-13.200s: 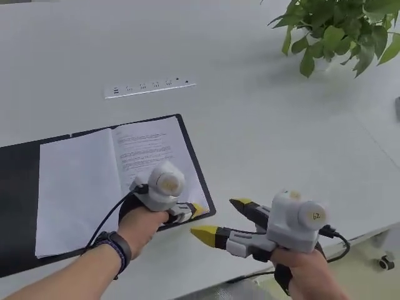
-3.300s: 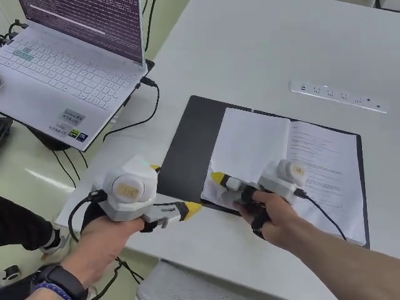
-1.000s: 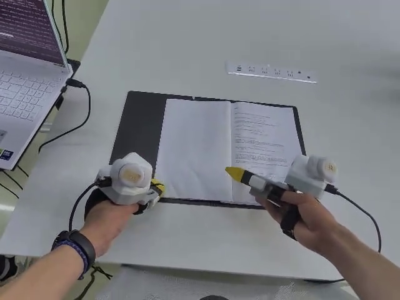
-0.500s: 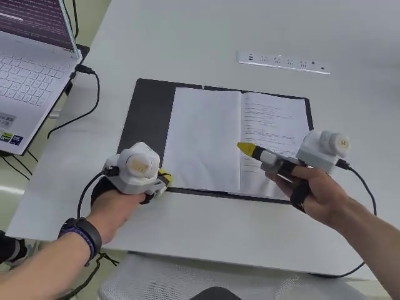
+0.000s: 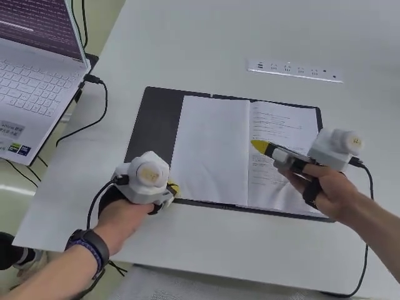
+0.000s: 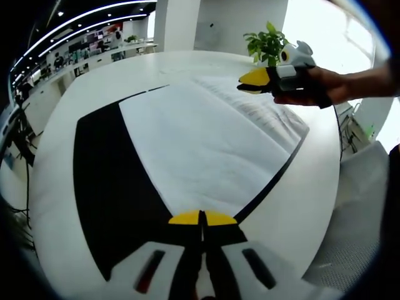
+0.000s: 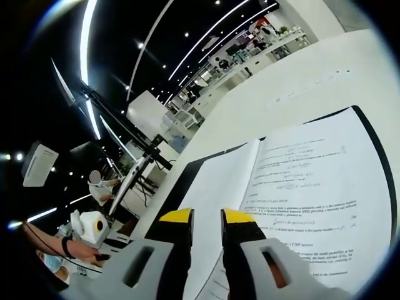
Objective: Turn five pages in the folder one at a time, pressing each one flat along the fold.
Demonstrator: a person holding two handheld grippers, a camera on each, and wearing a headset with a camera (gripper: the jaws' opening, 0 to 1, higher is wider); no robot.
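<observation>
An open black folder (image 5: 153,125) of white sheets lies flat mid-frame in the head view on the white table (image 5: 187,37), with a blank page left of the fold and a printed page right of it. At lower left the left gripper (image 5: 172,187) sits at the folder's near edge, its yellow-tipped jaws pressed together with nothing seen between them. At centre right the right gripper (image 5: 259,147) points over the printed page just beside the fold — jaws parted by a narrow gap, empty.
</observation>
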